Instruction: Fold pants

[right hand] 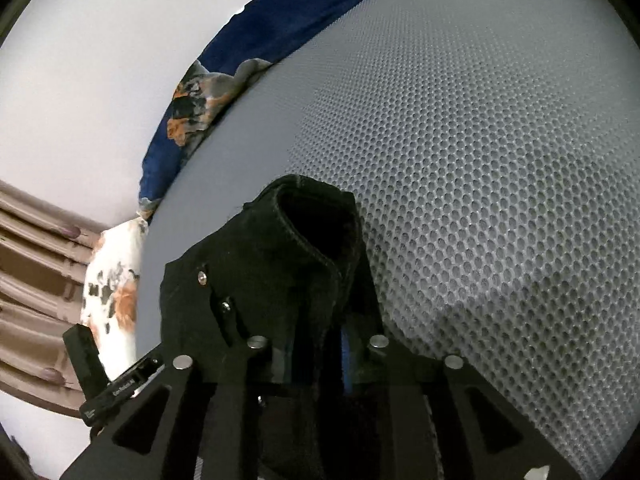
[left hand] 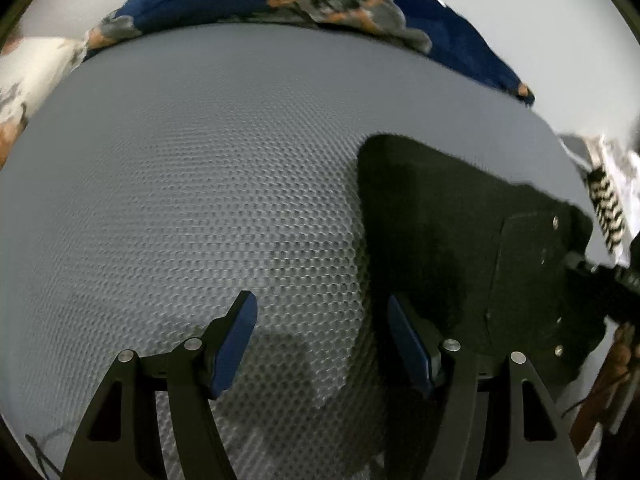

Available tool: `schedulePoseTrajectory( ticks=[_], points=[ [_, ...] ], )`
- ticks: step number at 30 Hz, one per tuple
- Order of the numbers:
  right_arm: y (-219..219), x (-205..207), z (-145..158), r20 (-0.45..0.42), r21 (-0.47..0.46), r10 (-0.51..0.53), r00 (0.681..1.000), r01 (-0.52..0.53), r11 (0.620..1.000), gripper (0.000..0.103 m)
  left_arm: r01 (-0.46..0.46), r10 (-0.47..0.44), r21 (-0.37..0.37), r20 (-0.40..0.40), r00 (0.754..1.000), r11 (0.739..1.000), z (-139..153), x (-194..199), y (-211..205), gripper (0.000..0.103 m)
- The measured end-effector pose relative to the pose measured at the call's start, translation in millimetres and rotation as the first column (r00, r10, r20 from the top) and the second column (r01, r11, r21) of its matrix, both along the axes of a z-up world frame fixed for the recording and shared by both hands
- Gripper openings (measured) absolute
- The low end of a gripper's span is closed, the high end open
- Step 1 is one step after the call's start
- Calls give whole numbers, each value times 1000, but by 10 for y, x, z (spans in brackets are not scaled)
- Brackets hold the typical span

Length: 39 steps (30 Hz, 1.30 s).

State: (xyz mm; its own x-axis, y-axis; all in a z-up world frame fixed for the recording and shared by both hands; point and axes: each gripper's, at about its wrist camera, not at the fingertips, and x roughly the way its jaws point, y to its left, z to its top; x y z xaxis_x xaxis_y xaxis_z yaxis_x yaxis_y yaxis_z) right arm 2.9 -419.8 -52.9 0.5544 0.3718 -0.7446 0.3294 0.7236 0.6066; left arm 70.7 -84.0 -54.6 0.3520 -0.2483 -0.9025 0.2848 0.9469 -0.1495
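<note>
Gripping the folded black pants (right hand: 304, 256), the right gripper (right hand: 316, 344) is carrying them over the mesh mat (right hand: 480, 160). The left gripper (left hand: 320, 340) is hovering open, holding nothing. Likely next: setting the bundle down flat.

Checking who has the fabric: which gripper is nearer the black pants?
Right. The right gripper is shut on the black pants; the left gripper is open over the grey mesh surface, beside them.

The pants (right hand: 304, 264) are black, of a soft, slightly fuzzy cloth, bunched into a thick bundle. A stitched hem curls around a dark opening at the top. The bundle (left hand: 432, 232) lies on a grey honeycomb-mesh surface (left hand: 220, 184).
</note>
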Motion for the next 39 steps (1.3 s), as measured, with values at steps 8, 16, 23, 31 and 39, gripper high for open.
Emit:
schedulePoseTrajectory(
  ticks=[8,16,23,31,39],
  points=[
    [11,-306,255,-3,-79,-37,999,36,996,34,20,-20,8,5,1000,1000,2,-36,21,68],
    [140,-629,419,17,-107,-28,999,29,994,32,35,-35,-11,3,999,999,53,-200,85,68],
    [291,-612,421,10,-150,5,1000,-4,989,30,33,-33,-3,9,999,999,99,-286,110,68],
    [297,-620,364,-1,-141,-5,1000,5,990,30,43,-43,1,29,999,999,138,-326,84,68],
    [271,-615,265,-20,-111,-18,1000,16,994,29,72,-72,7,44,996,997,164,-423,14,68]
  ],
)
